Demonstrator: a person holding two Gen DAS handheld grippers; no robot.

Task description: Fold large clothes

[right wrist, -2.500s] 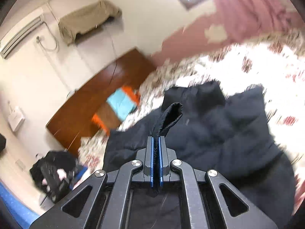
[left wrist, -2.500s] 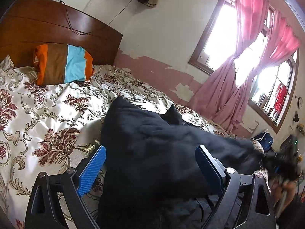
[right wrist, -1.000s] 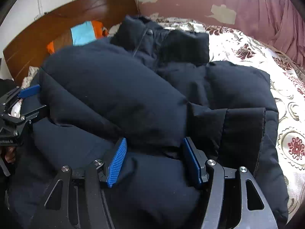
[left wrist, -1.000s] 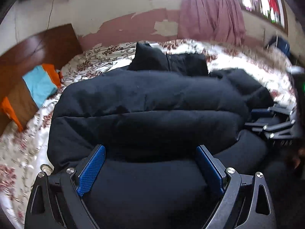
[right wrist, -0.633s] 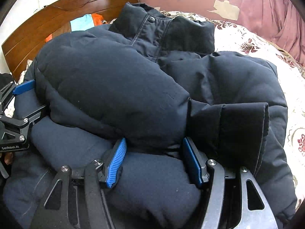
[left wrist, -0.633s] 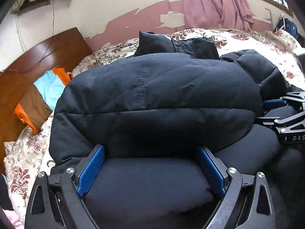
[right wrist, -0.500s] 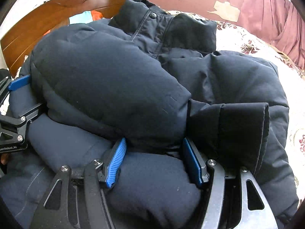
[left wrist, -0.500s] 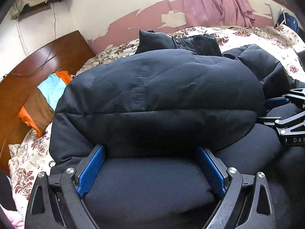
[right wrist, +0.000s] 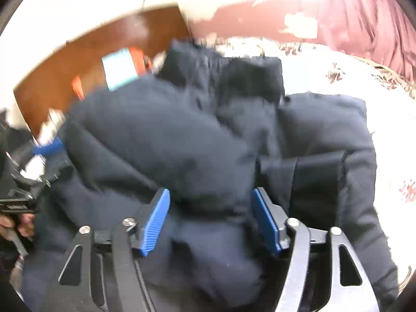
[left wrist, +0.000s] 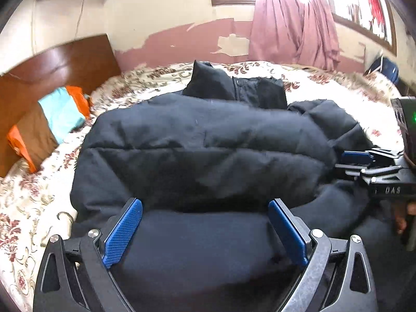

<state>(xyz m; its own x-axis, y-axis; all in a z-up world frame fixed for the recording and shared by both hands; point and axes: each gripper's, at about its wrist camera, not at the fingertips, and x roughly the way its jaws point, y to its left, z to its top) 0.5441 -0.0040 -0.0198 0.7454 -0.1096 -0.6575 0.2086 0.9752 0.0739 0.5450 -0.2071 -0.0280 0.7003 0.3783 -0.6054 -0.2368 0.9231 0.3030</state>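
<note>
A black puffy jacket (left wrist: 208, 143) lies folded over itself on the flowered bed (left wrist: 39, 195), collar (left wrist: 234, 88) at the far side. My left gripper (left wrist: 205, 202) stands open and wide, straddling the near bulge of the jacket without pinching it. In the right wrist view the jacket (right wrist: 169, 135) is blurred, and its cuff (right wrist: 317, 171) lies to the right. My right gripper (right wrist: 210, 192) has a thick fold between its jaws, which are opening off it. Each gripper also shows at the edge of the other's view: the right gripper (left wrist: 356, 161) and the left gripper (right wrist: 49, 148).
An orange, brown and blue pillow (left wrist: 52, 119) leans on the wooden headboard (left wrist: 65, 59) at the far left. Pink curtains (left wrist: 293, 26) hang over the window behind the bed. A person's hand (right wrist: 15, 226) holds the left gripper.
Both grippers have drawn back and slightly up from the jacket, so it looks farther off. The right jaws stand a little wider around the fold. The jacket stays folded.
</note>
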